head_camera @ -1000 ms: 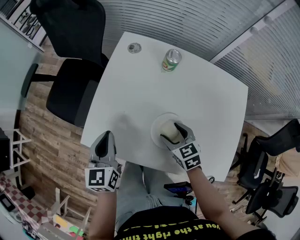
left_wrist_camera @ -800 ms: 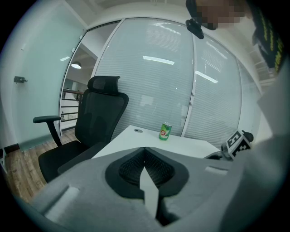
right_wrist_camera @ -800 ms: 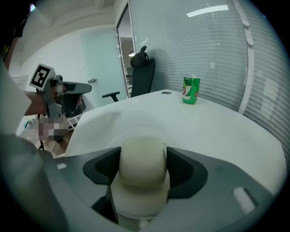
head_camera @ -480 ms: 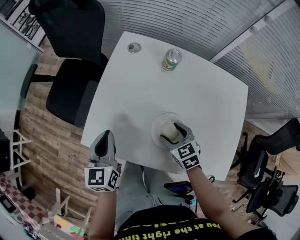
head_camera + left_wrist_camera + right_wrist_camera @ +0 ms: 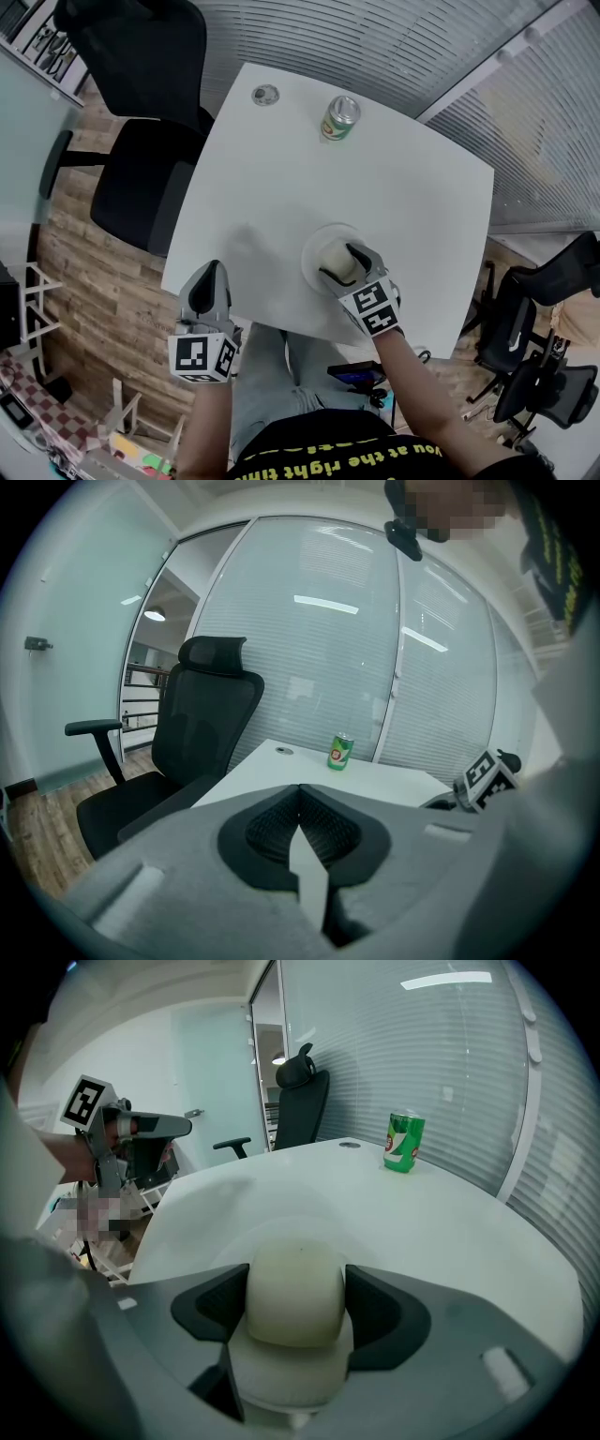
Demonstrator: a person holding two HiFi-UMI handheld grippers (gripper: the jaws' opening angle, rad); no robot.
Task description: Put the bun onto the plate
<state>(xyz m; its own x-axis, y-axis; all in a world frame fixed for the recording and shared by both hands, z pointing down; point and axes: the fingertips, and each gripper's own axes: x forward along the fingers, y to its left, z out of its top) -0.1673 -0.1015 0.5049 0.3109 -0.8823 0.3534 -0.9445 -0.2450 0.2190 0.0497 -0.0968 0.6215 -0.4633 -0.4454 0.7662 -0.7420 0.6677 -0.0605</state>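
A pale cream bun [image 5: 337, 260] [image 5: 293, 1290] sits between the jaws of my right gripper [image 5: 339, 263] [image 5: 295, 1302], which is shut on it. The bun is over a white round plate [image 5: 316, 246] [image 5: 281, 1211] near the table's front edge; whether it touches the plate I cannot tell. My left gripper [image 5: 208, 284] [image 5: 300, 832] hangs off the table's front left corner, jaws shut with nothing between them.
A green drink can [image 5: 340, 117] [image 5: 404, 1143] [image 5: 339, 751] stands at the far side of the white table [image 5: 394, 197]. A small round cap [image 5: 265, 95] lies near the far left corner. Black office chairs [image 5: 141, 122] stand to the left, and another at the right [image 5: 534, 309].
The right gripper with the bun stays over the plate, shifting only slightly. The left gripper has not moved.
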